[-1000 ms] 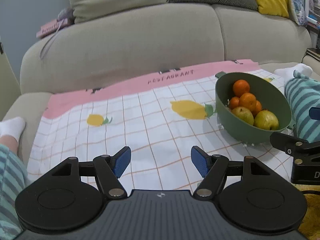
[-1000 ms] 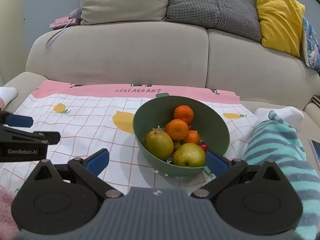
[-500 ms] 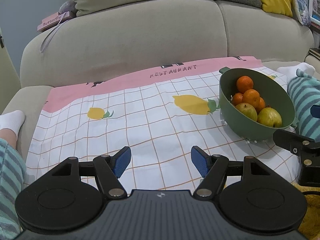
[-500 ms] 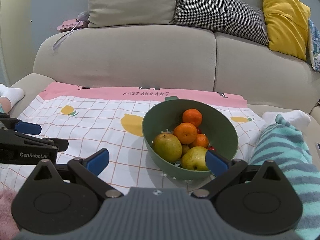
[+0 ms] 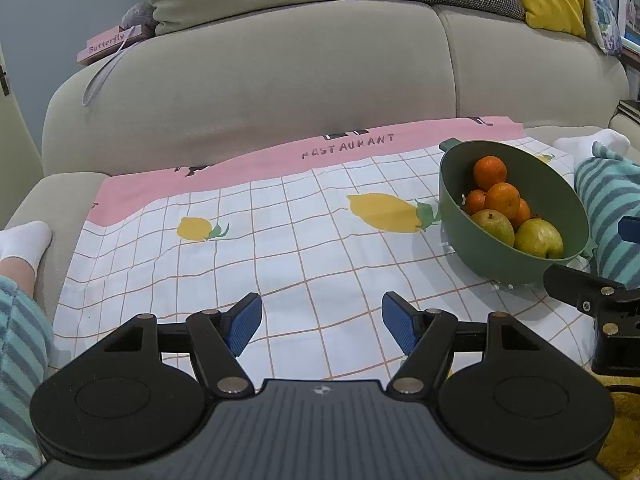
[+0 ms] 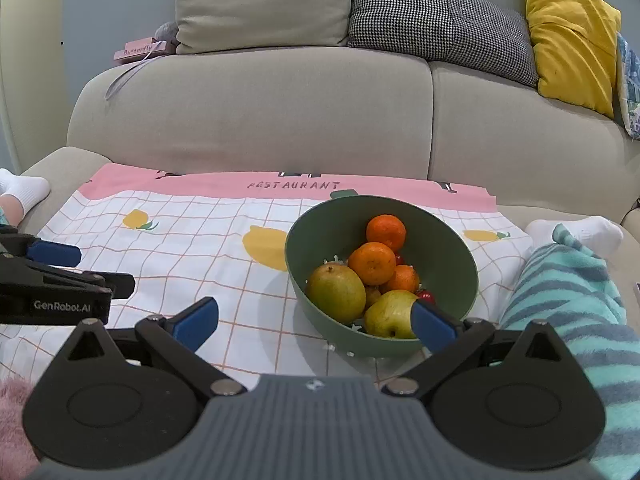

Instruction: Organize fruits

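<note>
Green colander bowl sits on the checked cloth over the sofa seat, holding tangerines and two pears. Left tool hovers released above bare cloth; right tool hangs released just before the bowl, empty.

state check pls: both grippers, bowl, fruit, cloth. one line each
left gripper: open, empty, over the cloth
right gripper: open, empty, near the bowl
bowl: upright on the cloth, holding fruit
oranges: piled in the bowl
pears: in the bowl, at the front
cloth: spread flat on the sofa seat, slightly wrinkled
</note>
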`<state>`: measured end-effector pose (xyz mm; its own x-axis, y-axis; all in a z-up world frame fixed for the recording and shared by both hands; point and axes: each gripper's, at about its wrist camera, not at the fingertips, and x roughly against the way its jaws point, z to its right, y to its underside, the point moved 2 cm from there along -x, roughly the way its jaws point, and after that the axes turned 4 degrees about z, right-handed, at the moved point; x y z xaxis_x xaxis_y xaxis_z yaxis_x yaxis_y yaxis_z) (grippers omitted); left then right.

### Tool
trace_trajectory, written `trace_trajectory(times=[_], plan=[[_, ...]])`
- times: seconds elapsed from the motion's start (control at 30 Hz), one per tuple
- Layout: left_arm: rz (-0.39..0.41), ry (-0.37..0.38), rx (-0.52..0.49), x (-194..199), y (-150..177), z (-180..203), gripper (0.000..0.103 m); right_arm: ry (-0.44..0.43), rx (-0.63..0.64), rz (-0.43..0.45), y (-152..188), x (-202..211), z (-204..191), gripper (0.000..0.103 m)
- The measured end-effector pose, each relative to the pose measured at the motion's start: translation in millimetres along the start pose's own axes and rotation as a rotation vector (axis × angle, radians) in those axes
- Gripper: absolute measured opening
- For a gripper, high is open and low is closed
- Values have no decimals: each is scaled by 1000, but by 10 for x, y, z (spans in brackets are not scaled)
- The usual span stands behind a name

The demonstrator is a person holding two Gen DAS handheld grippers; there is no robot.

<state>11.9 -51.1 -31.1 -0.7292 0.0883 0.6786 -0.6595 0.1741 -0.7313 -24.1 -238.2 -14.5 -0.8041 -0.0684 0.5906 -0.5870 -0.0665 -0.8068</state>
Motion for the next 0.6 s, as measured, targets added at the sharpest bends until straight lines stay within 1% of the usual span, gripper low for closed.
trace_trajectory(times=[0.6], plan=[[6, 1, 4, 21, -8, -10, 81, -11, 7, -22, 22, -46, 11, 99]])
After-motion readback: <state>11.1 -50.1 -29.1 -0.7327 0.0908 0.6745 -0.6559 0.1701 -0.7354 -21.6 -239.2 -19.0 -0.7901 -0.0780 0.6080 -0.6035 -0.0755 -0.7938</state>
